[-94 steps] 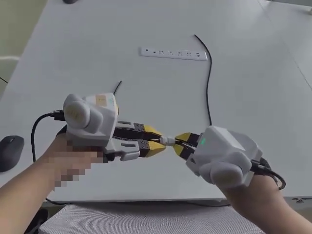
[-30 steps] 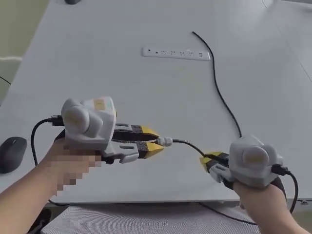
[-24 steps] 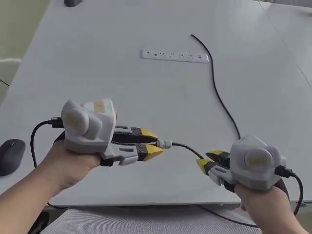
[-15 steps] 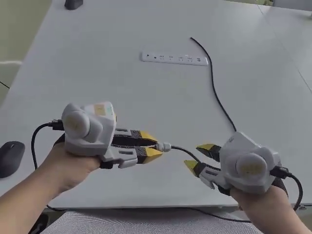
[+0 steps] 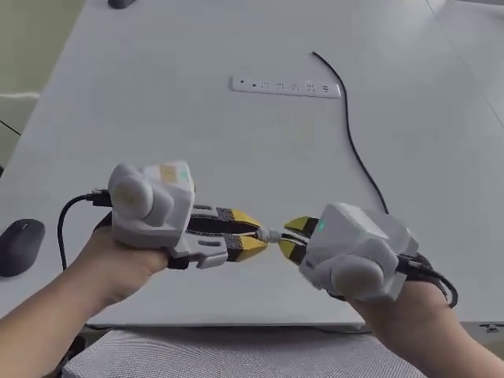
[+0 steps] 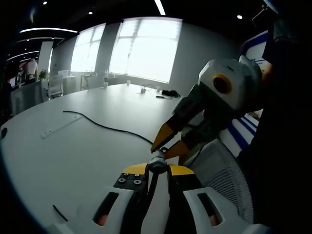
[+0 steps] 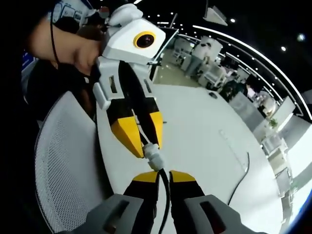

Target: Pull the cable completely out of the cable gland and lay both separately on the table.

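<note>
Head view: the left gripper (image 5: 256,238) is clenched on the gland (image 5: 272,234), which sticks out past its yellow tips, held in the air above the near edge of the table (image 5: 157,102). The right gripper (image 5: 291,236) faces it tip to tip, its jaws on either side of the cable (image 5: 352,146) just beside the gland. From behind the right gripper the cable runs away across the table and ends near the right end of the power strip (image 5: 285,87). A mouse (image 5: 20,246) lies at the table's left edge. A mesh chair (image 5: 197,354) shows below the table edge.

Left gripper view: the left gripper (image 6: 157,169) has its jaws closed on the gland (image 6: 157,161), which stands up between the yellow tips. The right gripper (image 6: 163,146) comes in from the right, its tips just beside the gland's end. The cable (image 6: 107,127) lies in a loose curve on the table, with the power strip (image 6: 56,129) to its left.

Right gripper view: the right gripper (image 7: 164,176) has the cable (image 7: 165,192) running up between its jaws into the gland (image 7: 152,155). The jaws stand close on either side, but whether they pinch the cable I cannot tell. The left gripper (image 7: 146,141) reaches down from above, gripping the gland's far end. The cable is seated in the gland, and neither lies on the table.
</note>
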